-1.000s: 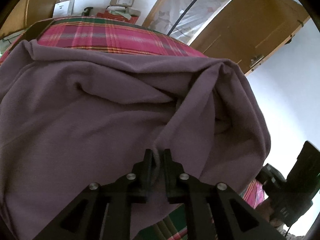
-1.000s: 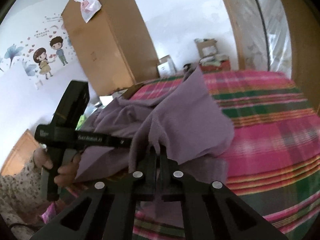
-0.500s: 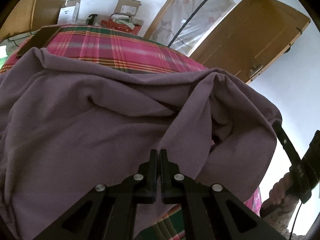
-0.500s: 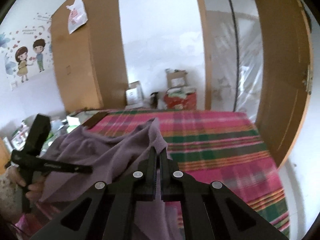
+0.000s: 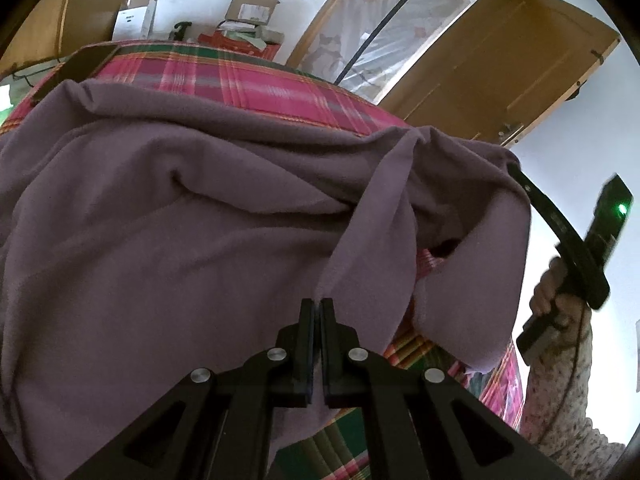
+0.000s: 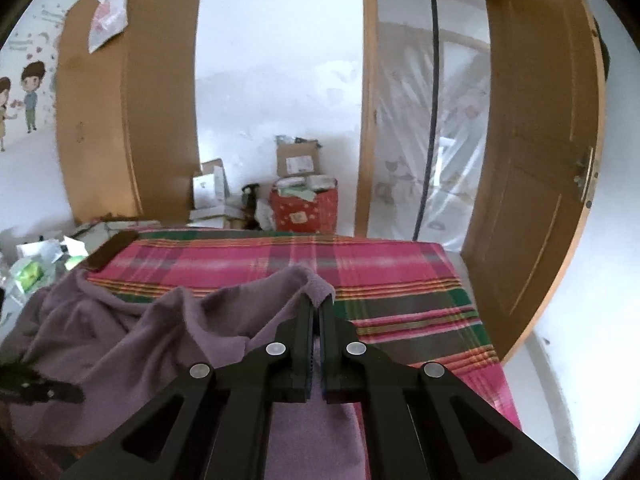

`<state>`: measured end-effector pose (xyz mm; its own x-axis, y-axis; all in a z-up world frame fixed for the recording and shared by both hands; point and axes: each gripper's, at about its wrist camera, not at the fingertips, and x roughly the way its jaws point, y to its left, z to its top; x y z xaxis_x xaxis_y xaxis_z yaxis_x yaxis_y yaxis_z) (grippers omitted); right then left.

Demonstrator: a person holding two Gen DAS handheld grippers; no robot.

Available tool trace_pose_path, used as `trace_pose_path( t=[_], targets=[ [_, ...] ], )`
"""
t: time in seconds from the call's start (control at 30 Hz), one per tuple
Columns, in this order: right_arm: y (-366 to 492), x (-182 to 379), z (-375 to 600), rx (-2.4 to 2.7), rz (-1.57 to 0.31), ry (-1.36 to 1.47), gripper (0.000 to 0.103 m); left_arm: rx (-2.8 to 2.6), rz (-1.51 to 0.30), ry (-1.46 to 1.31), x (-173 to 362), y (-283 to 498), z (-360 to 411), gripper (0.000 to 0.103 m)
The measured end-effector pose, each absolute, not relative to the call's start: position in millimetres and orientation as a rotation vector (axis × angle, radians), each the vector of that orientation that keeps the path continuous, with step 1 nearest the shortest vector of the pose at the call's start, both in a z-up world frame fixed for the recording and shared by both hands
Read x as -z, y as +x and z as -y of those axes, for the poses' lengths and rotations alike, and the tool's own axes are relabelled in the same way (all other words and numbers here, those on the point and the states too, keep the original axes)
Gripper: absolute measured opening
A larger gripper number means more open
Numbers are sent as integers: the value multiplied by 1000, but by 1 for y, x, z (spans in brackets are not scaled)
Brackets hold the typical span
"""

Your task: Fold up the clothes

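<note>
Both grippers clamp a purple garment (image 5: 168, 240) over a plaid-covered bed (image 6: 360, 264): the left gripper (image 5: 317, 304) has its fingers shut on a fold near the bed's front edge, the right gripper (image 6: 318, 304) pinches a raised corner toward the bed's middle. The thin pinches could slip if the cloth is stretched taut, dropping it crumpled. The garment's long axis seemingly runs across the bed; which end is which cannot be told.
</note>
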<state>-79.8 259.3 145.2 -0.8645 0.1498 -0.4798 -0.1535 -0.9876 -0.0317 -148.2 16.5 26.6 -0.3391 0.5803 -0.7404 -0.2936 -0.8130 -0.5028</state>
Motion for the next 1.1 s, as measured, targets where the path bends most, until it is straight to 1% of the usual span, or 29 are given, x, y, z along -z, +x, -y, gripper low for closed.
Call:
trace_pose_path(
  t=[0.17,0.33,0.43,0.53,0.67,0.8,0.9,1.03,1.1],
  targets=[
    [-111,-131,-271,-2844,41,-806,3,-2153,385,-1382,-20,-146,-18,3],
    [-136,-116,-286,-2805,49,-866,2,-2141,394,-1409,-13,-144,-19,3],
    [-146,-107,-295,-2789,8,-904,3,-2133,395,-1415,-11,-143,-19,3],
    [-155,-95,-299,-2762,49,-949,3,-2125,397,-1420,-9,-142,-20,3],
    [-156,-87,-308,-2764,-11,-997,4,-2115,401,-1425,-10,-141,-19,3],
    [-144,-91,-317,-2757,-130,-990,6,-2116,409,-1420,-12,-135,-12,3],
    [-132,-101,-321,-2759,-188,-970,13,-2132,432,-1407,-16,-126,0,3],
    [-114,-118,-318,-2759,-167,-923,16,-2183,482,-1394,-23,-116,22,3],
    [-102,-127,-317,-2758,-204,-906,16,-2212,516,-1384,-27,-110,35,4]
  ],
)
